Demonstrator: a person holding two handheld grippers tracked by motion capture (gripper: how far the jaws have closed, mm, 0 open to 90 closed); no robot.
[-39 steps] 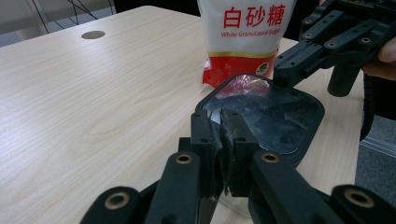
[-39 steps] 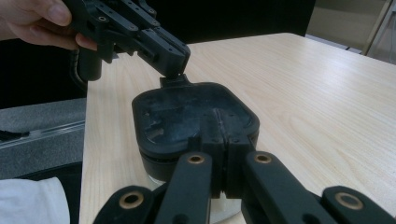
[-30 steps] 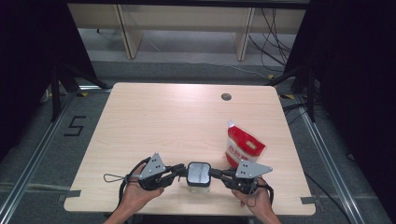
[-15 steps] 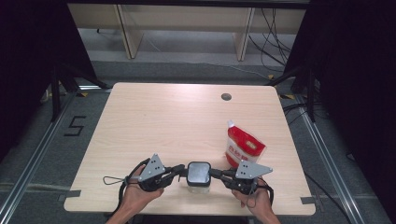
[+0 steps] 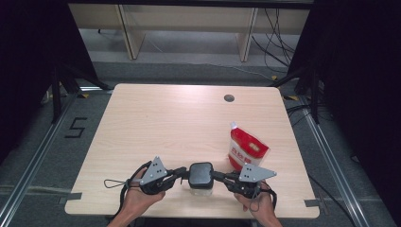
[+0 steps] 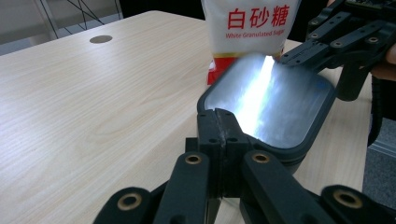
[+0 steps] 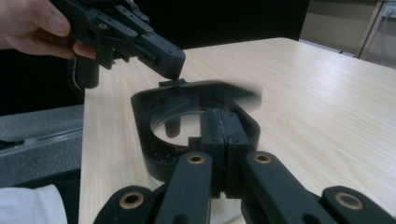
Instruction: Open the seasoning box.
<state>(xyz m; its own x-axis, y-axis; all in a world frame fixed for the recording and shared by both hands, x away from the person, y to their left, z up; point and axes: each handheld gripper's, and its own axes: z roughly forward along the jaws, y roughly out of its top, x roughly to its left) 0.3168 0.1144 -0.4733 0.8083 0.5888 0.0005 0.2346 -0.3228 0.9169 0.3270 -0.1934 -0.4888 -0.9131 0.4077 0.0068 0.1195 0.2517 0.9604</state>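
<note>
Currently, progress: lid [image 5: 200,173] on jar [image 5: 200,189], not yet removed.
Jaws: left gripper [image 5: 182,172] and right gripper [image 5: 217,175] clenched at lid edges.

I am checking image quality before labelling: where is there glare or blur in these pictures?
Left gripper view: a bright streak of glare on the dark lid, while the white sugar bag behind it reads sharply. Right gripper view: the lid's far edge is smeared with blur. High view: even light, no glare.
</note>
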